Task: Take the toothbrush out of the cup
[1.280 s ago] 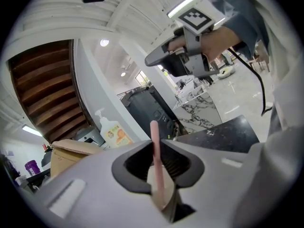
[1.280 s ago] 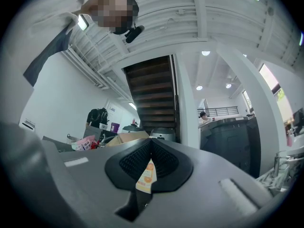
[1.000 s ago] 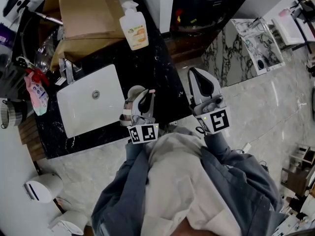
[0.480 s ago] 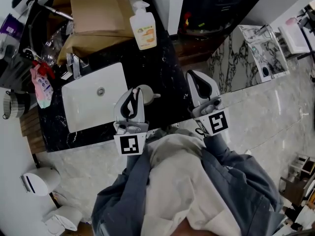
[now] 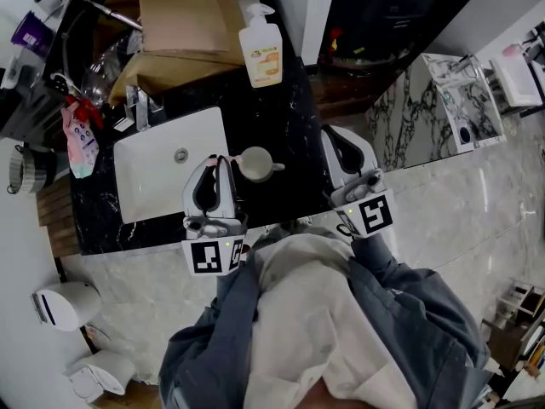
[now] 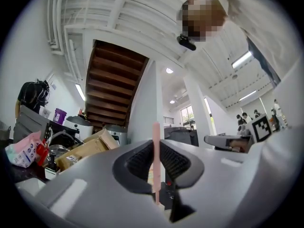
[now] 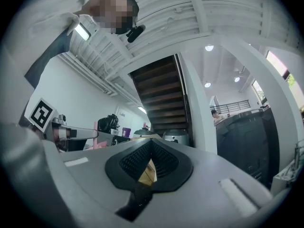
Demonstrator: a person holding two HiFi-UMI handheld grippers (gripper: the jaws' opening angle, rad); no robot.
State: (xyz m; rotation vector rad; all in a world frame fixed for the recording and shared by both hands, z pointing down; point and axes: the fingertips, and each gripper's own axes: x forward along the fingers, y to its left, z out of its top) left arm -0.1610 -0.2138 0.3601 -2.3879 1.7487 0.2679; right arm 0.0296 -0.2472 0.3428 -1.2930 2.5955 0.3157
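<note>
Left gripper point(image 5: 218, 167) squeezed tight on the pink toothbrush point(image 6: 155, 129), stick standing straight up between the pads. Cup point(image 5: 253, 162) just to the right, middle of the frame, brush not inside. Right gripper point(image 5: 334, 135) pinched shut, empty, farther right.

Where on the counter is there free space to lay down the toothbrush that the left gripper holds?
For the toothbrush, bare black counter lies between the cup and the soap bottle, and right of the cup up to the counter's edge. The sink basin is empty too. The back left corner, around the faucet and cardboard box, is crowded.
</note>
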